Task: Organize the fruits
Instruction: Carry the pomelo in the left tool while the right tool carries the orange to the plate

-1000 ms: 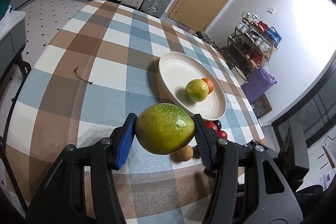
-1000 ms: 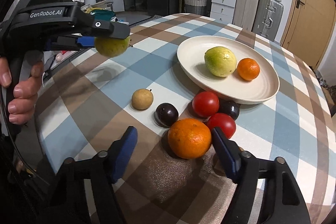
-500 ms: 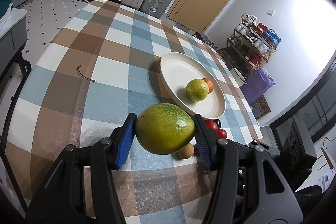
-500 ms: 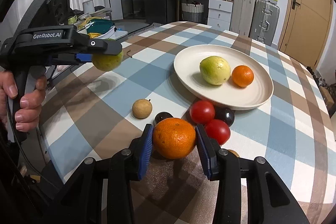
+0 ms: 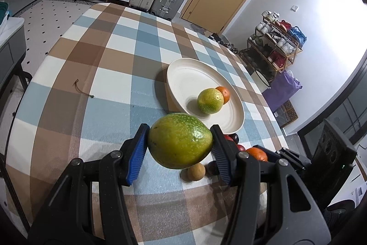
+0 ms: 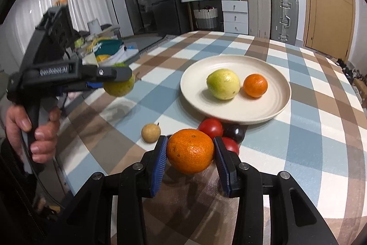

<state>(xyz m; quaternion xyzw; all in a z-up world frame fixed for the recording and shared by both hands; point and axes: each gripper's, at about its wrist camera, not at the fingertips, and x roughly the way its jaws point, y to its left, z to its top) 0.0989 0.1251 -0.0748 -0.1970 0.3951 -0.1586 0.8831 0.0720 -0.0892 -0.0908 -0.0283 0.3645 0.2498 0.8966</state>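
Observation:
My left gripper (image 5: 180,146) is shut on a green mango (image 5: 179,140) and holds it in the air short of the white plate (image 5: 181,82). The plate holds a yellow-green citrus (image 5: 209,100) and a small orange (image 5: 223,93). My right gripper (image 6: 190,152) is shut on a large orange (image 6: 190,150) and holds it above the table near the front edge. The plate (image 6: 270,107), the citrus (image 6: 223,87) and the small orange (image 6: 255,85) show in the right wrist view too, with the left gripper and mango (image 6: 119,86) at the left.
Loose on the checked cloth in front of the plate lie a tan round fruit (image 6: 150,133), two red tomatoes (image 6: 210,128) and a dark plum (image 6: 236,133). A small twig (image 5: 82,90) lies on the cloth at the left. Suitcases and drawers stand beyond the table.
My right gripper closed on the large orange and lifted it off the table. My left gripper with the mango rose a little and stayed short of the plate.

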